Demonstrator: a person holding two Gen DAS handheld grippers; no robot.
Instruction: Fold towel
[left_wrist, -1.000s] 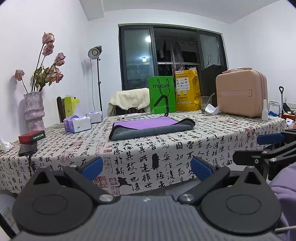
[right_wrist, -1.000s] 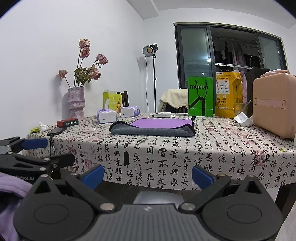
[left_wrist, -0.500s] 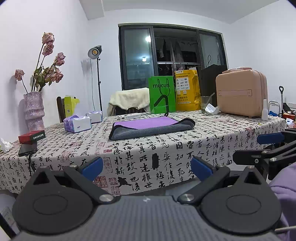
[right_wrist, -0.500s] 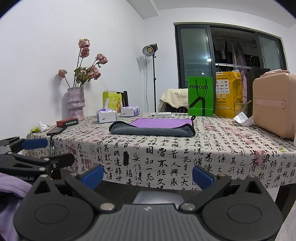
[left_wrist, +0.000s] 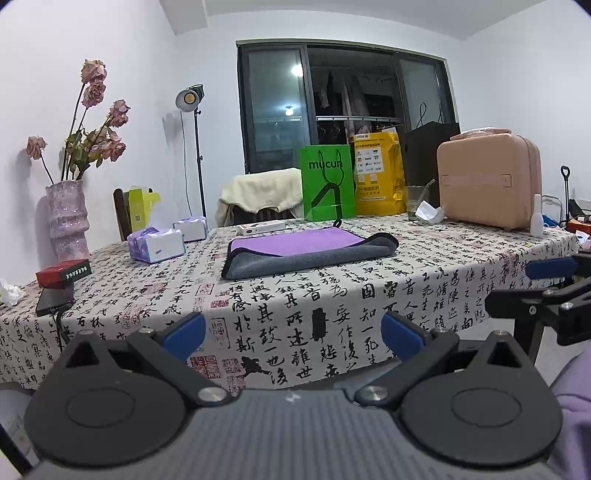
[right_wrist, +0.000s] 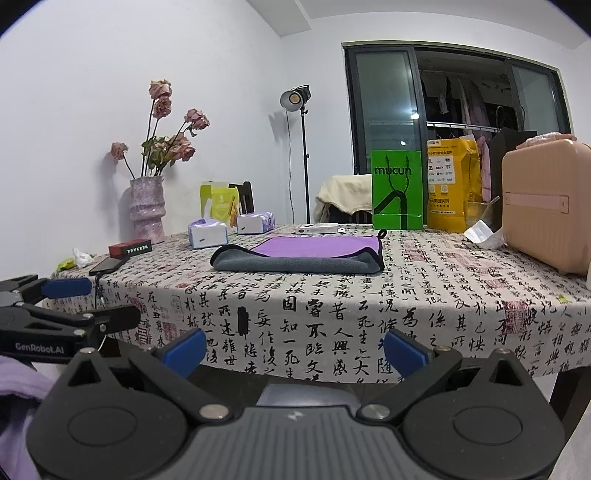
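Observation:
A purple and grey towel (left_wrist: 308, 252) lies folded on the table (left_wrist: 424, 284), which has a calligraphy-print cloth; it also shows in the right wrist view (right_wrist: 301, 254). My left gripper (left_wrist: 293, 334) is open and empty, held off the table's front edge, well short of the towel. My right gripper (right_wrist: 295, 349) is open and empty, also in front of the table edge. Each gripper shows at the side of the other's view: the right gripper (left_wrist: 546, 284) and the left gripper (right_wrist: 70, 302).
On the table stand a vase of dried roses (left_wrist: 68, 218), tissue packs (left_wrist: 157, 244), a red box (left_wrist: 63, 272), a phone (left_wrist: 54, 300), a green bag (left_wrist: 327, 182), a yellow bag (left_wrist: 376, 179) and a pink case (left_wrist: 487, 182). A lamp stand (left_wrist: 192, 147) is behind.

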